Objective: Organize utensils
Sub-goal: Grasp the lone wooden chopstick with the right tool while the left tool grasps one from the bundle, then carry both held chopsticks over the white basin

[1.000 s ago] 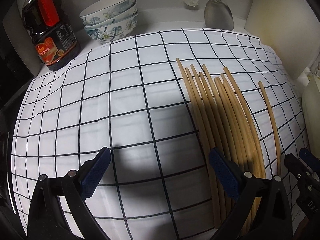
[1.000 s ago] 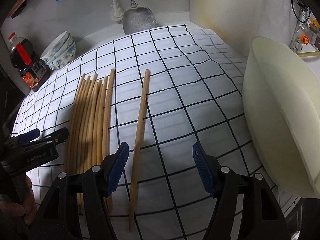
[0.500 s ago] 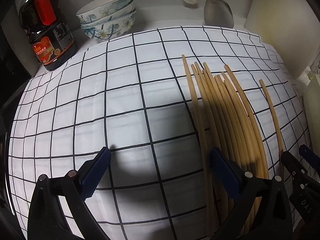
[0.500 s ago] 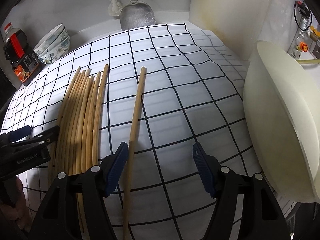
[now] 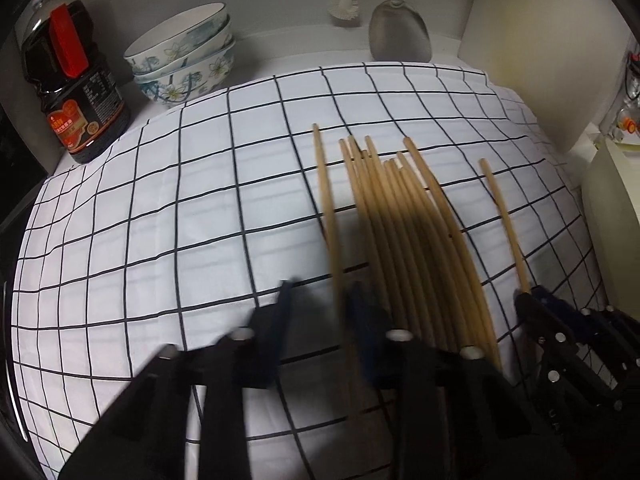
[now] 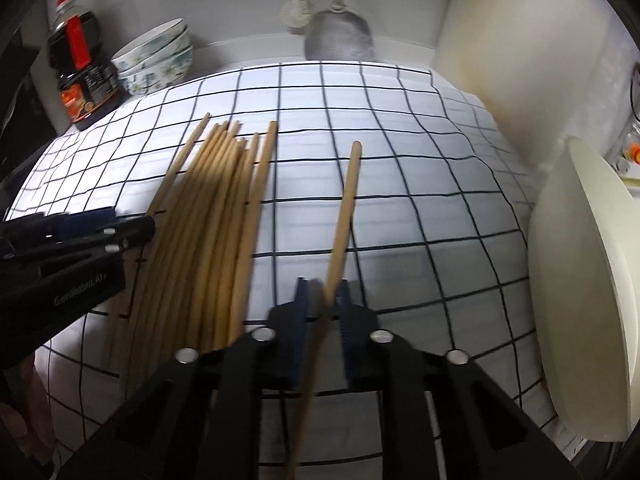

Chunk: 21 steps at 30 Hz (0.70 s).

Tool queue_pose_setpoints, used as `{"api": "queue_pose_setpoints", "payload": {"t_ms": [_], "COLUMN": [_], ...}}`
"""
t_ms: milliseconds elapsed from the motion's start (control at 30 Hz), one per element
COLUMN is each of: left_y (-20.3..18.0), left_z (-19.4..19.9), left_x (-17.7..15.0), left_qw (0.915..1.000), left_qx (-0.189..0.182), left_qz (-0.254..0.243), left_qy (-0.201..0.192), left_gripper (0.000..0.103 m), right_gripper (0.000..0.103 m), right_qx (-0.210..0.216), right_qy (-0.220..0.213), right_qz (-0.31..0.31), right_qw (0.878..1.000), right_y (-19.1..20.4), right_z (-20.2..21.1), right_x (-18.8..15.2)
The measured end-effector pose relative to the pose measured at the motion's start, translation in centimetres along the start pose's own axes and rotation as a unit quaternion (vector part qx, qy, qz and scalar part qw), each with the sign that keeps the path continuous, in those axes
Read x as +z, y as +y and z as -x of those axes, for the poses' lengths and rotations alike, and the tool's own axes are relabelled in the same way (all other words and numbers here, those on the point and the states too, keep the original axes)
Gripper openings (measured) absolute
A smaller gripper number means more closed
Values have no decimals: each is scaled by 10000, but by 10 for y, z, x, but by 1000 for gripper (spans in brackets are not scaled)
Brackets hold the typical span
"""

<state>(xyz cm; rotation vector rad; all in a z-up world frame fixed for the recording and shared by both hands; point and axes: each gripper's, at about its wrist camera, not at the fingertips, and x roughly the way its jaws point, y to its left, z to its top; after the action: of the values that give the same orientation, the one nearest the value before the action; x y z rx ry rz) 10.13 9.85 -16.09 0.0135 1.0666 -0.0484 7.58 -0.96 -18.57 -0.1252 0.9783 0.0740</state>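
Note:
Several wooden chopsticks (image 5: 400,220) lie bunched on a black-checked white cloth (image 5: 160,220). One chopstick (image 5: 326,200) lies slightly apart on the bunch's left and runs between the jaws of my left gripper (image 5: 320,292). Those jaws are closing, blurred, with a gap still showing beside the stick. Another single chopstick (image 6: 346,200) lies apart to the right of the bunch (image 6: 216,208). My right gripper (image 6: 322,296) is shut on its near part. The left gripper (image 6: 132,218) shows at the left of the right wrist view, and the right gripper (image 5: 532,296) at the right of the left wrist view.
At the back left stand a dark sauce bottle (image 5: 74,92) and stacked floral bowls (image 5: 188,60). A brush (image 5: 344,0) and a metal spatula (image 5: 400,36) hang at the back wall. A cream basin (image 6: 580,288) stands close on the right.
Both grippers' jaws have gone from wide apart to narrow. The right gripper shifted left over the lone chopstick. The leftmost chopstick now lies apart from the bunch, between the left jaws.

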Motion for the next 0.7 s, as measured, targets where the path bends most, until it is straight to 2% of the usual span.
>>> {"api": "queue_pose_setpoints", "payload": {"t_ms": [33,400,700], "left_y": [0,9,-5], "left_z": [0,14,66], "left_x": [1,-3,12], "left_qw": [10000,9987,9978], "left_qx": [-57,-464,-642], "left_qz": [6,92,5], "left_qy": [18,175,-150], "left_gripper": [7,7,7], "right_gripper": [7,6,6], "right_qx": [35,492,656], "right_qy": [8,-52,-390], "right_qz": [-31,-753,-997], "right_qw": [10000,9959,9921], "right_y": [-1,-25,-44], "right_z": [0,23,68], "right_x": [0,2,10]}}
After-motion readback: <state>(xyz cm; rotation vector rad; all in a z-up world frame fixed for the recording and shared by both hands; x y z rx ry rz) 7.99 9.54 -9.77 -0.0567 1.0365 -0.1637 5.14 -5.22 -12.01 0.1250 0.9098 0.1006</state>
